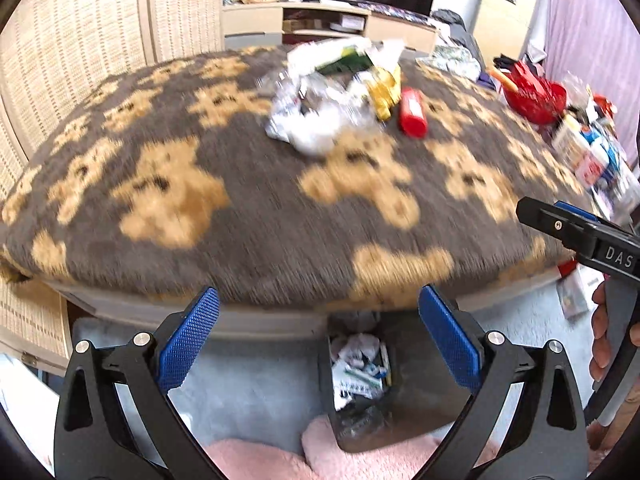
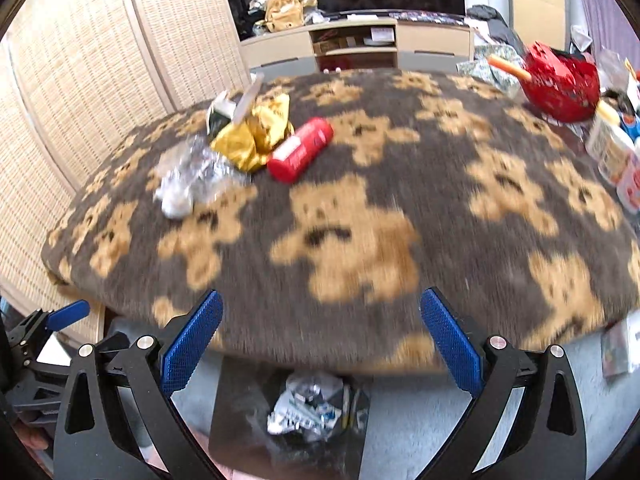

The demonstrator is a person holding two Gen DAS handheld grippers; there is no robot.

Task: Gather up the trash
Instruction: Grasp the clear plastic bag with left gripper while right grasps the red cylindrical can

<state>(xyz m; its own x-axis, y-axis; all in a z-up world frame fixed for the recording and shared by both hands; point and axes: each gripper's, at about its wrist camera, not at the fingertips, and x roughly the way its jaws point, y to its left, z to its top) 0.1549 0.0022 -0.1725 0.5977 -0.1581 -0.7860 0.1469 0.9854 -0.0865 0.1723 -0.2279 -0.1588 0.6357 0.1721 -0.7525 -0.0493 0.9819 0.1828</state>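
- Both tools hang released with nothing between their blue pads: the left tool and the right tool sit at the near edge of the tabletop.
- Trash lies far across it: crumpled clear plastic, a gold wrapper and a red bottle lying on its side, touching one another.
- A fuzzy brown cover with tan bear shapes drapes the tabletop.
- Below the near edge, a dark bin on the floor holds crumpled wrappers.
- A red basket stands at the far right; woven screens line the left.

Trash pile blurred (contents unclear).
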